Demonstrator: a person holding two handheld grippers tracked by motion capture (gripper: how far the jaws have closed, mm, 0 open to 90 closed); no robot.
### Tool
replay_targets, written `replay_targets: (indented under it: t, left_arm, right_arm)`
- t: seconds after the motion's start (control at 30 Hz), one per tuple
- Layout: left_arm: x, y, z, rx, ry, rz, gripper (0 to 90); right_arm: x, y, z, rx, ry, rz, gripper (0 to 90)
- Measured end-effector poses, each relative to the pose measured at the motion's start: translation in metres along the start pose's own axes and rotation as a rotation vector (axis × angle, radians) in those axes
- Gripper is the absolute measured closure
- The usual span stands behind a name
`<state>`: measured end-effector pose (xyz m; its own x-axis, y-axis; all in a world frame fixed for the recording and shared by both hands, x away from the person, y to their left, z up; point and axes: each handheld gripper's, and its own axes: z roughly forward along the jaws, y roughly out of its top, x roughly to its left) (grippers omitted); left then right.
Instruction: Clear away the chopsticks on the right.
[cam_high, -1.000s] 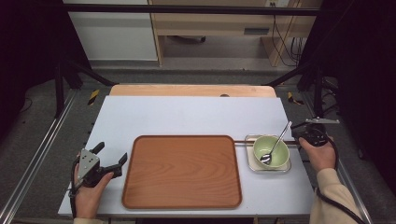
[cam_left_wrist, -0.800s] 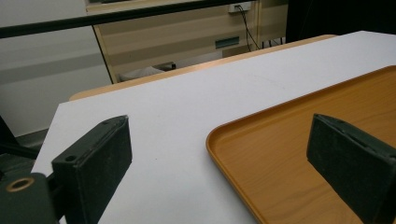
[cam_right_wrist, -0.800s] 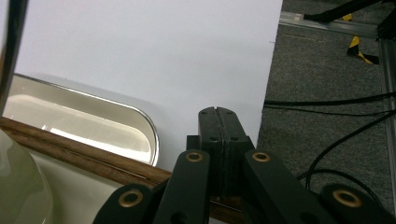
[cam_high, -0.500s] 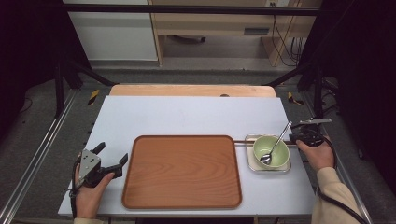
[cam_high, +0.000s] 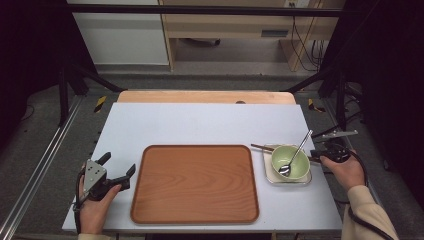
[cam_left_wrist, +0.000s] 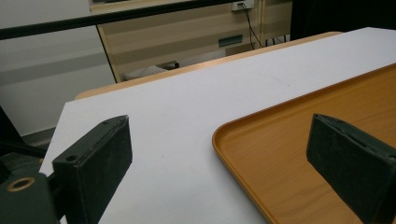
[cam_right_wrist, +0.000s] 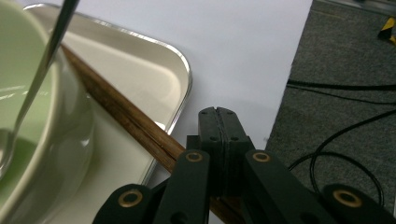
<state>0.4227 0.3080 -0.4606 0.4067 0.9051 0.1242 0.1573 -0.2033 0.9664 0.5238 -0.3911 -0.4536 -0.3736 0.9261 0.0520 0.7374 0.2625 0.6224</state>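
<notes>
A pale green bowl stands on a small cream tray at the table's right. A metal spoon leans in the bowl, its handle pointing up and right. Brown chopsticks lie across the small tray behind the bowl. My right gripper is shut at that tray's right edge, pads pressed together, and the chopsticks' end runs under its body. My left gripper is open and holds nothing, by the near-left corner of the big wooden tray.
The white tabletop lies bare behind the wooden tray, with a wooden strip along its far edge. Black cables lie on the grey floor past the table's right edge. Dark frame bars stand at both sides.
</notes>
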Motion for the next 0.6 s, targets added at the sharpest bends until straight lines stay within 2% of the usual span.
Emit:
replay_targets:
  t: [0.27, 0.3, 0.6]
  left_arm:
    - [-0.0014, 0.0005, 0.0001, -0.002, 0.0, 0.002, 6.5]
    - [-0.0013, 0.0005, 0.0001, -0.003, 0.0, 0.002, 6.6]
    - [-0.0003, 0.0002, -0.0003, -0.001, 0.001, 0.004, 6.5]
  right_arm:
    - [0.0057, -0.0085, -0.0063, 0.019, 0.026, -0.004, 90.0]
    - [0.0056, -0.009, -0.0065, 0.019, 0.028, -0.017, 90.0]
    - [0.0104, -0.0095, -0.007, 0.023, 0.043, -0.018, 90.0]
